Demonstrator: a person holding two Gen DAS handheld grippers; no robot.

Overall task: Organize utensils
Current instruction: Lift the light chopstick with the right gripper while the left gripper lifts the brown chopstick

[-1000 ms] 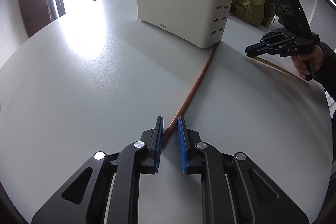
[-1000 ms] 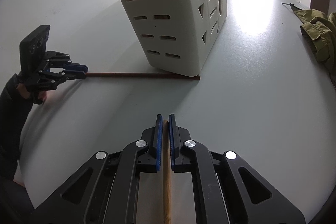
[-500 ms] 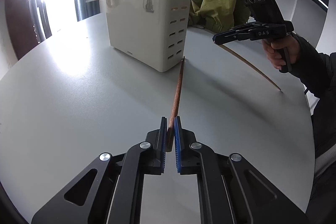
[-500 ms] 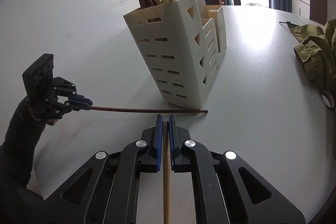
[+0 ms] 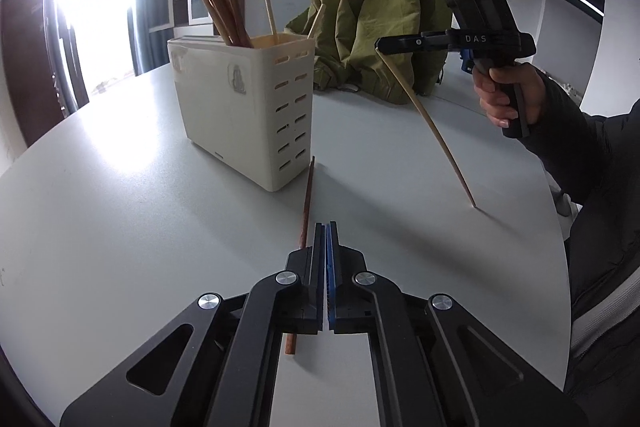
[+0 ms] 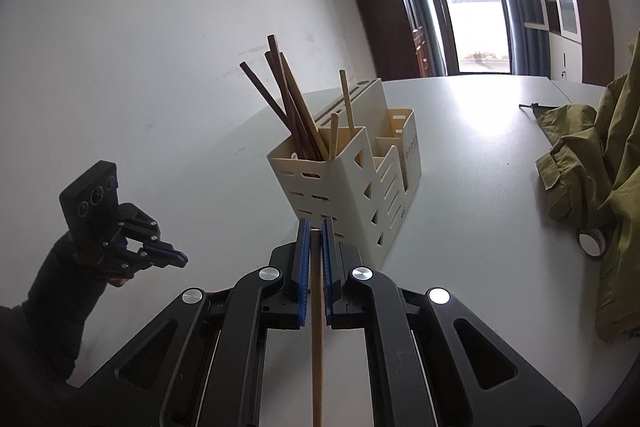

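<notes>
The left gripper is hovering over the grey table with its jaws pressed together. They have just been closing, and nothing is sitting between the blue pads. The dark chopstick is lying on the table just to the left of those pads. Its near end is passing under the left finger, and its far tip is pointing ahead toward the near corner of the cream holder. Seen from the right wrist, the left gripper is showing no stick in its tips.

The right gripper is clenching a pale chopstick, which is running straight back between its blue pads toward the camera. From the left wrist, the right gripper is up and to the right of the left one, gripped by a hand in a dark sleeve. The pale chopstick is slanting down from its tips, with the lower end touching the table.

The holder is standing directly ahead of the right gripper's jaws. A bundle of dark chopsticks and a few pale ones are leaning in its nearest compartment. A green jacket is lying beyond the holder, ahead and to the right of the left gripper.
</notes>
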